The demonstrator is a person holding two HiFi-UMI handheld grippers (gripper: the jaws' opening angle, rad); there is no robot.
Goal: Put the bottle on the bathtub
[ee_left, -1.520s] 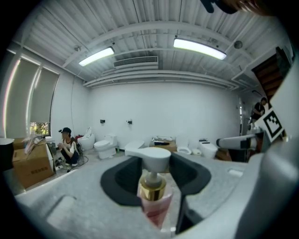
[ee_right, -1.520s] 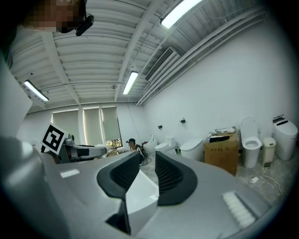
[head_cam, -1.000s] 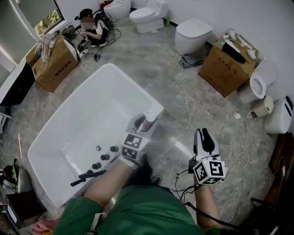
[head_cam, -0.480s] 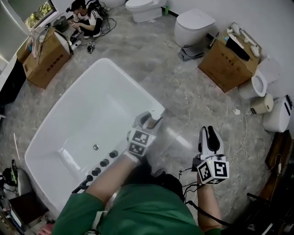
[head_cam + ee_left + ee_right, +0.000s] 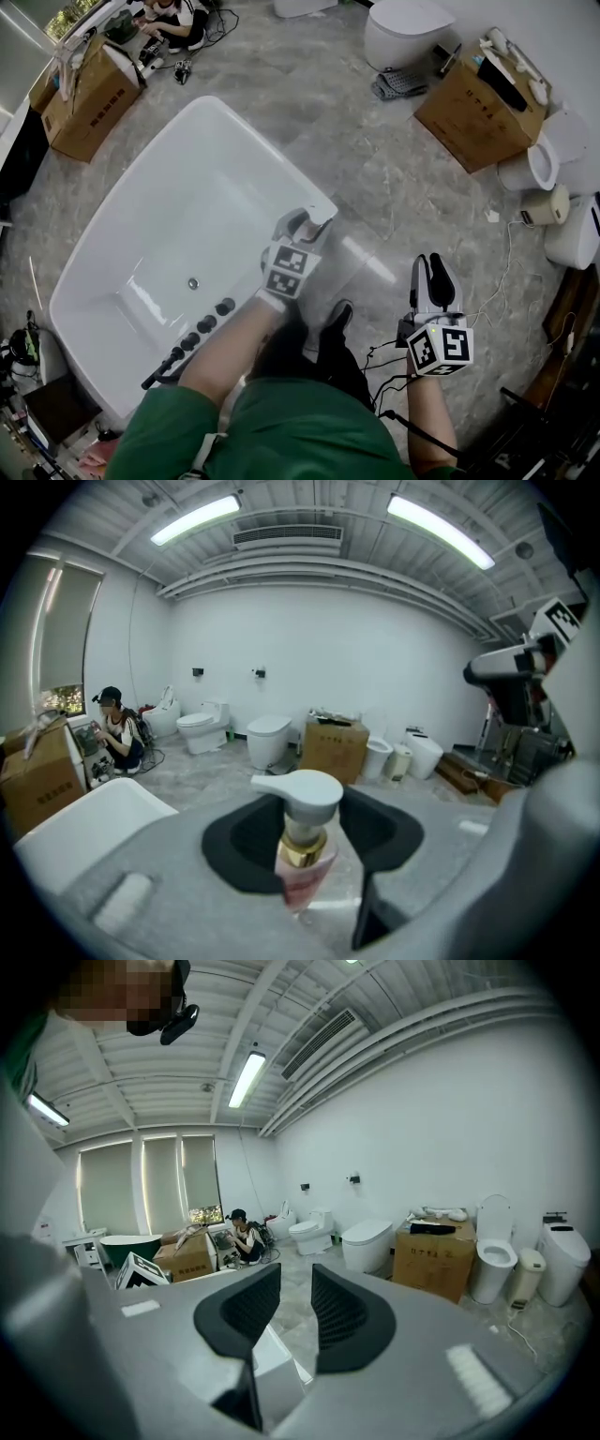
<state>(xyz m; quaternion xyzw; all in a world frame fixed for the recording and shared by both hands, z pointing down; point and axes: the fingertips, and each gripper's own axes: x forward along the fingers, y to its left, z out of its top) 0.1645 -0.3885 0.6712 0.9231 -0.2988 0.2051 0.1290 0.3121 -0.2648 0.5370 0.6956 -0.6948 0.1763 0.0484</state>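
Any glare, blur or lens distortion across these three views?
Head view: sharp, with a bright reflection on the floor beside the bathtub. Left gripper view: heavy fisheye with dark corners, ceiling lights blown out, the bottle close to the lens and slightly soft. Right gripper view: the same fisheye and dark corners, ceiling lines visibly bent.

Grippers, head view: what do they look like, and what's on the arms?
Both the left gripper and the right gripper have light grey bodies, black pads inside the jaws, and a cube of black-and-white square markers. Thin black cables trail from the right one. The person wears a green short-sleeved shirt.
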